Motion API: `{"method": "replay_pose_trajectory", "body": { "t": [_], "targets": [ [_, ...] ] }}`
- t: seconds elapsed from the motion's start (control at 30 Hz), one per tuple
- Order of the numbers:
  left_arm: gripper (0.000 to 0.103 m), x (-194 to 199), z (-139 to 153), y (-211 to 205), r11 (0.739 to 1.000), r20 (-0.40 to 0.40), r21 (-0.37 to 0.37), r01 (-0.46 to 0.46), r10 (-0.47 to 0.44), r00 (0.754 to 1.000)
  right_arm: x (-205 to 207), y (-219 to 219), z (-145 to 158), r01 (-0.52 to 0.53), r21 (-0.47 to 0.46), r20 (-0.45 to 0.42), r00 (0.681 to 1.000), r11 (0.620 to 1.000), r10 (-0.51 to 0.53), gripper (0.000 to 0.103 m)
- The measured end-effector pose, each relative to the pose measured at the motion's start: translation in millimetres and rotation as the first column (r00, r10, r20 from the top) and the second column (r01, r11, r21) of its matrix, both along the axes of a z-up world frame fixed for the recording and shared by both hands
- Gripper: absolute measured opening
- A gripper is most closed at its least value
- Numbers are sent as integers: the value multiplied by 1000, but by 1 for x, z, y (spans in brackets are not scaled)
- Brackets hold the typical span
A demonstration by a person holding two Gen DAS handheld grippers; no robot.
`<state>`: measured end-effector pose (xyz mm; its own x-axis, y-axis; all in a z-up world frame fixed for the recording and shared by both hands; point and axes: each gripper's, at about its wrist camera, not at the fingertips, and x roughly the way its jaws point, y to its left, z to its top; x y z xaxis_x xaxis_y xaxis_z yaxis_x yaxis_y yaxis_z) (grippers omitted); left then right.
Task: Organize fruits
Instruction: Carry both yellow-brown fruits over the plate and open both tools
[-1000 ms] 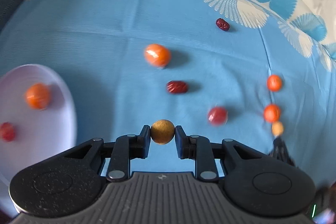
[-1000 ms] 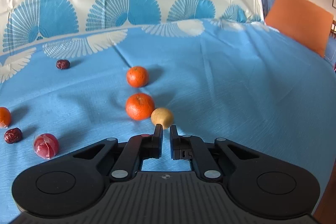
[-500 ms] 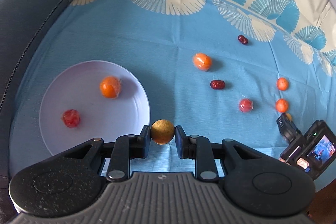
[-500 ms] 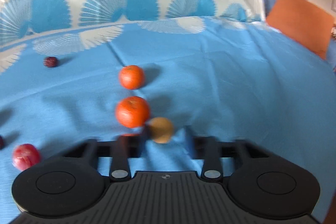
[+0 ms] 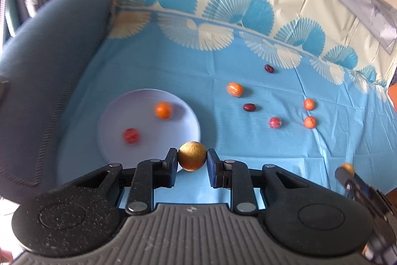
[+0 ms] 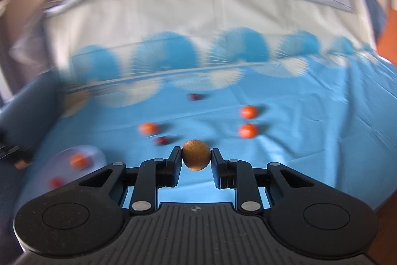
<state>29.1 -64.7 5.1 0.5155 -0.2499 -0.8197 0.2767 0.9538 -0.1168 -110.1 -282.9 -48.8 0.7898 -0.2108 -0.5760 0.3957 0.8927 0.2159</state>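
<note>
left gripper (image 5: 192,160) clamps a brown fruit (image 5: 192,159) just right of the plate (image 5: 111,116) | right gripper (image 6: 196,159) clamps a second brown fruit (image 6: 196,158) well right of the plate | risk: round fruits roll off its shallow rim on release

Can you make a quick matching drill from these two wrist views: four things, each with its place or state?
Things:
1. left gripper
2. plate
3. dark date
4. right gripper

States:
A. farthest back on the cloth
B. holds an orange and a red fruit
C. shut on a brown fruit, by the plate's rim
D. shut on a brown fruit, clear of the plate

Pairs: 1-C, 2-B, 3-A, 4-D
</note>
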Motion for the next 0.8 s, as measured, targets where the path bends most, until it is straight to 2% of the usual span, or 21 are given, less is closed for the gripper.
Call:
{"method": "replay_pose_trajectory", "body": {
  "t": [0.13, 0.3, 0.5, 0.8],
  "targets": [
    [27, -33, 12, 42, 999, 28, -10, -35, 35, 999, -18, 48, 29, -132, 23, 18, 991, 991, 131, 27],
    [27, -65, 15, 81, 998, 50, -9, -59, 60, 997, -25, 97, 51, -261, 0, 21, 965, 965, 261, 27],
    [27, -84, 21, 104, 997, 94, -35, -72, 75, 993, -32, 127, 64, -312, -61, 4, 950, 948, 313, 27],
    [27, -85, 23, 107, 995, 96, -70, -66, 72, 993, -36, 140, 70, -323, -105, -14, 946, 941, 323, 27]
  ]
}}
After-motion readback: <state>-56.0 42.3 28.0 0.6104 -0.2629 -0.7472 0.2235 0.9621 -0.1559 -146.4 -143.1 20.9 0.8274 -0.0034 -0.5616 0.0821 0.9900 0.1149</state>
